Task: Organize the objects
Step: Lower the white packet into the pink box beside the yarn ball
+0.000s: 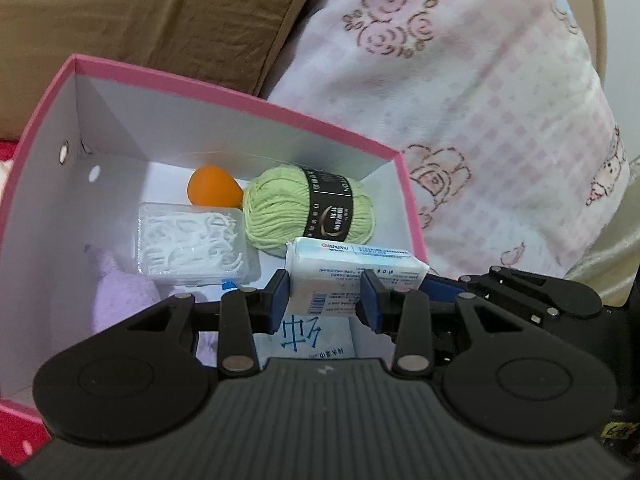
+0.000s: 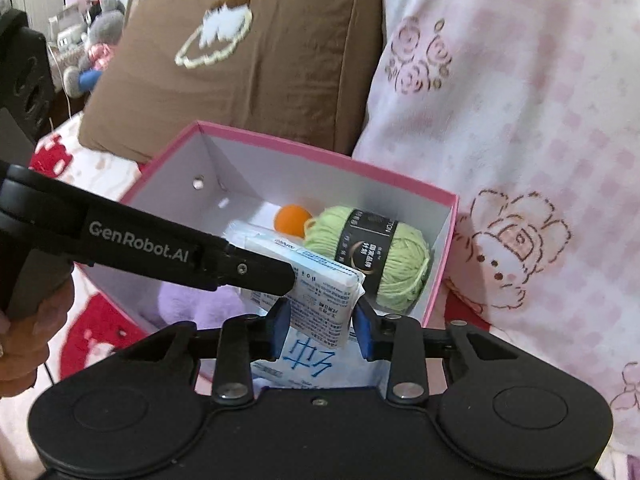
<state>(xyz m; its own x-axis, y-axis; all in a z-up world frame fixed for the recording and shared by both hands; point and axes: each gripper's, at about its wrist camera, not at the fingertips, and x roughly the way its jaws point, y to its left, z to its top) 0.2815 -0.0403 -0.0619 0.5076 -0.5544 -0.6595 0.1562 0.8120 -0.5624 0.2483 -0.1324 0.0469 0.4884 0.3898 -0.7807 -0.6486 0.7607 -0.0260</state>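
Observation:
A white and blue tissue pack (image 1: 352, 268) (image 2: 320, 280) hangs over the near end of a pink box (image 1: 240, 100) (image 2: 320, 152) with white inside walls. My left gripper (image 1: 325, 300) is shut on the pack, its blue pads pressing both long sides. In the right wrist view it reaches in from the left (image 2: 288, 276). My right gripper (image 2: 320, 330) is shut on the same pack at its near end, and its finger (image 1: 440, 286) shows at the pack's right end. Inside the box lie green yarn (image 1: 276, 212) (image 2: 404, 256), an orange egg shape (image 1: 212, 190), a clear floss-pick case (image 1: 192, 240), purple cloth (image 1: 120, 300) and a wipe packet (image 1: 304, 340).
A brown cushion (image 2: 260, 60) stands behind the box. A pink patterned blanket (image 1: 480, 120) rises along its right side. Plush toys (image 2: 92, 40) sit far back left. A hand (image 2: 24, 340) holds the left gripper's handle over the red and white bedding (image 2: 100, 320).

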